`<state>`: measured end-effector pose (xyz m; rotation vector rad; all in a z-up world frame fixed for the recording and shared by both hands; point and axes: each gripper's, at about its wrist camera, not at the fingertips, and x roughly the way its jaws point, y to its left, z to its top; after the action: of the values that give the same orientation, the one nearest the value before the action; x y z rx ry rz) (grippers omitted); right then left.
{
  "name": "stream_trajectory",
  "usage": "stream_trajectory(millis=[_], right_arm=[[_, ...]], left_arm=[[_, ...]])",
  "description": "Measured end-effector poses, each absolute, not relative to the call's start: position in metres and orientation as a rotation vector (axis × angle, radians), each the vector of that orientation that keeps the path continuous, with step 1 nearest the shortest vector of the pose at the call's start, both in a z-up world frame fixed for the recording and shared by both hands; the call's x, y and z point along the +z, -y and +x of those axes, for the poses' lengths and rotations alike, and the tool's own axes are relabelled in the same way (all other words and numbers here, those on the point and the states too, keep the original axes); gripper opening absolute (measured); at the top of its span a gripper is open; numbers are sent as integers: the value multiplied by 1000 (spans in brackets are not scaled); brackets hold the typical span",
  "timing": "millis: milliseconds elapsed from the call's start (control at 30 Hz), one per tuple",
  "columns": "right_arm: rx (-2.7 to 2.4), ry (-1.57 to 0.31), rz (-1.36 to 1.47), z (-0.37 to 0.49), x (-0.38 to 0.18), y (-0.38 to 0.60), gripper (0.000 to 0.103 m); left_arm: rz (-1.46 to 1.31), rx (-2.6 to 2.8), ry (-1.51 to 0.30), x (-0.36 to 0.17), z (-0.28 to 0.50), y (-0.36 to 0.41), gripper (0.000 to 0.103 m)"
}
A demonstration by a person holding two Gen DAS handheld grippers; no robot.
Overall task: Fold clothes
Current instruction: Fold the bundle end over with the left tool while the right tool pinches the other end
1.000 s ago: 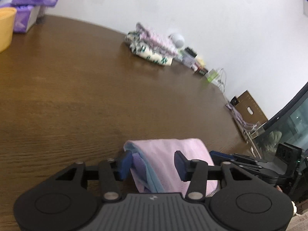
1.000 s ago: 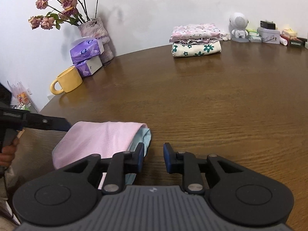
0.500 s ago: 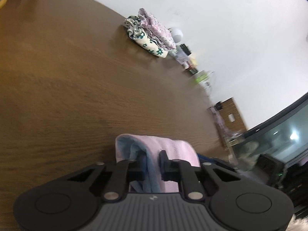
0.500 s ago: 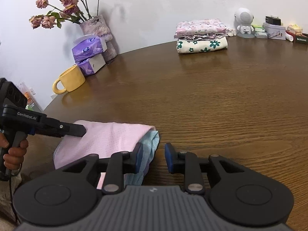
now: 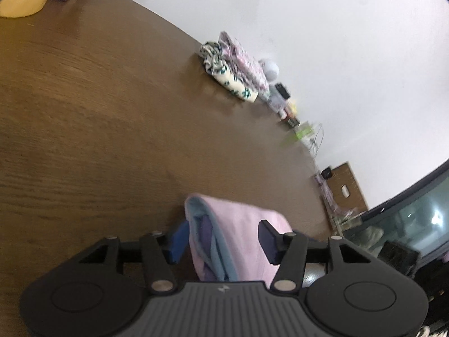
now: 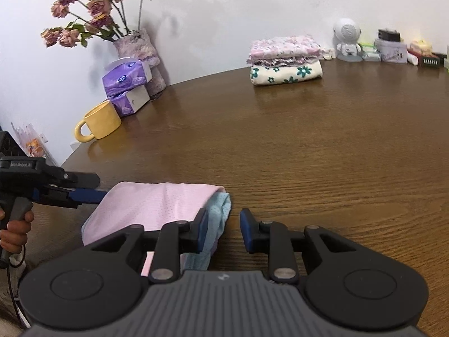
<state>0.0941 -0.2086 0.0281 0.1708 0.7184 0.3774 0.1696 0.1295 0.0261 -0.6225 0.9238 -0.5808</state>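
Note:
A folded pink cloth [image 6: 157,207] with a light-blue layer inside lies near the front edge of the brown wooden table [image 6: 308,154]. In the left wrist view the same cloth [image 5: 244,224] runs between the fingers of my left gripper [image 5: 223,237], whose jaws are opening; the pads stand clear of the fabric. From the right wrist view, the left gripper [image 6: 95,189] sits at the cloth's left end, held by a hand. My right gripper [image 6: 224,230] is open at the cloth's right end, its left finger over the blue edge, bare table in the gap.
A stack of folded floral clothes [image 6: 283,61] rests at the back of the table. A yellow mug [image 6: 98,123], purple tissue boxes [image 6: 126,84] and a vase of dried roses [image 6: 137,53] stand at the back left. A white figurine [image 6: 348,39] and small boxes line the back right.
The left gripper shut on the cloth's end half a second ago and has since opened off it, rolling a little. The right gripper and the cloth have hardly moved.

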Motion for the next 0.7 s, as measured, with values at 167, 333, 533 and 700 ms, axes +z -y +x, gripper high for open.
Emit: stream_trajectory(millis=[167,333,533,700], right_arm=[[382,-693,220,84,36,214,25],[442,-695,335,76,37,226,25],[462,-734,402,98,26,224,25],[475,-777,465,123,19,222,25]], left_arm=[[-616,-627,-921,26,150,-118,52],[-579,-631,-919,22,139,-110,27],[-604,-603,-960,14,133,-113,31],[-622,-598,-956,15,125,-115,38]])
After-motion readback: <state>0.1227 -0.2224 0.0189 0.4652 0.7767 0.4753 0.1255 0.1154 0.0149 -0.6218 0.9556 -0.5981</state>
